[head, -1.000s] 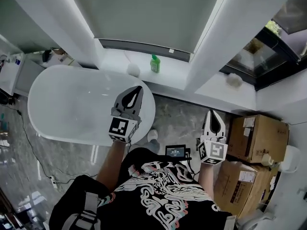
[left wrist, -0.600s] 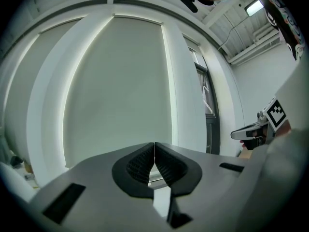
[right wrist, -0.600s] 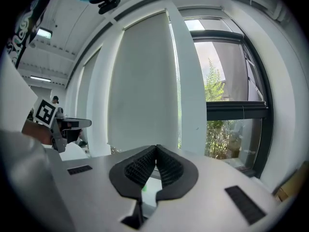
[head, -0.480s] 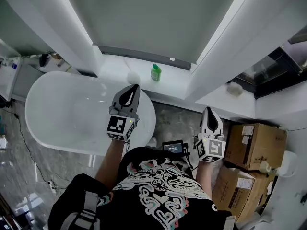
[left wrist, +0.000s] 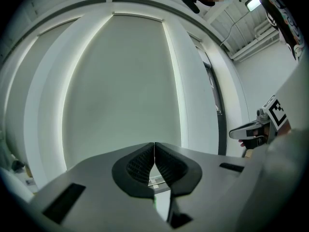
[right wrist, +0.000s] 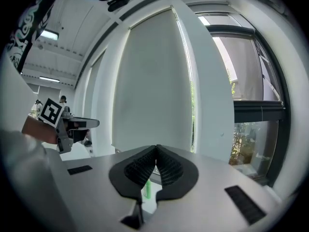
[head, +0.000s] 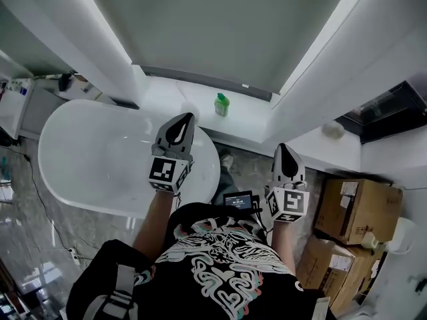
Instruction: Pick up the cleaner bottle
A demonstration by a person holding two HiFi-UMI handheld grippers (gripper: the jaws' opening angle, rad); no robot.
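Note:
The cleaner bottle (head: 222,104) is small and green and stands upright on the white window ledge (head: 250,122) below a grey blind. My left gripper (head: 184,119) is shut and empty over the bathtub's right end, its tips short of the ledge and left of the bottle. My right gripper (head: 283,148) is shut and empty too, lower right of the bottle and apart from it. In the right gripper view the jaws (right wrist: 156,147) meet, and the bottle (right wrist: 147,190) shows as a green strip beneath them. The left gripper view has its jaws (left wrist: 154,144) closed against the blind.
A white oval bathtub (head: 80,152) fills the left. Cardboard boxes (head: 357,209) are stacked at the right. A pale round object (head: 189,109) lies on the ledge left of the bottle, another (head: 333,129) on the right-hand sill. A small screen device (head: 240,200) sits near my waist.
Both grippers have moved forward toward the window ledge, and the bottle now lies closer to their tips. Both stayed shut with nothing in them.

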